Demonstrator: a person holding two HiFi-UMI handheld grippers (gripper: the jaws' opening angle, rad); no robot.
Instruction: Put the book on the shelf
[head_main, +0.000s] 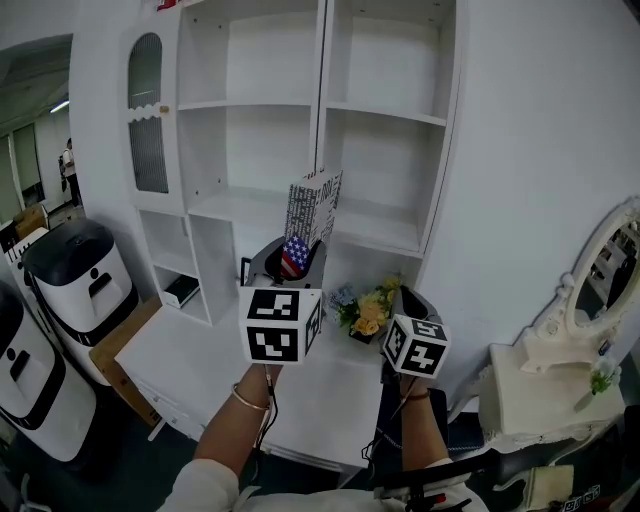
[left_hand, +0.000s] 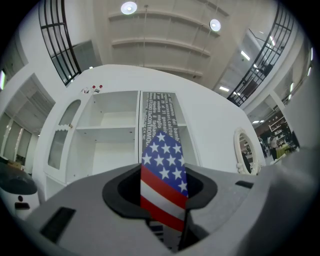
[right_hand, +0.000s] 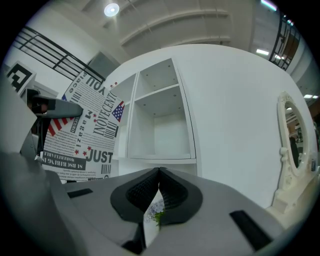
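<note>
1 book (head_main: 314, 203) stands upright, clamped at its lower edge in the left claw (head_main: 288, 262). It is raised before the shelf's (head_main: 322, 100) centre divider, above the counter (head_main: 200, 350). Open bays flank the divider. The right claw (head_main: 408, 300) is closed, empty, near the flowers (head_main: 368, 312).

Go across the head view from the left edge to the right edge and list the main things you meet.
white machine with a dark lid → left gripper, clamped on the book → yellow flowers → right gripper → ornate white mirror
</note>
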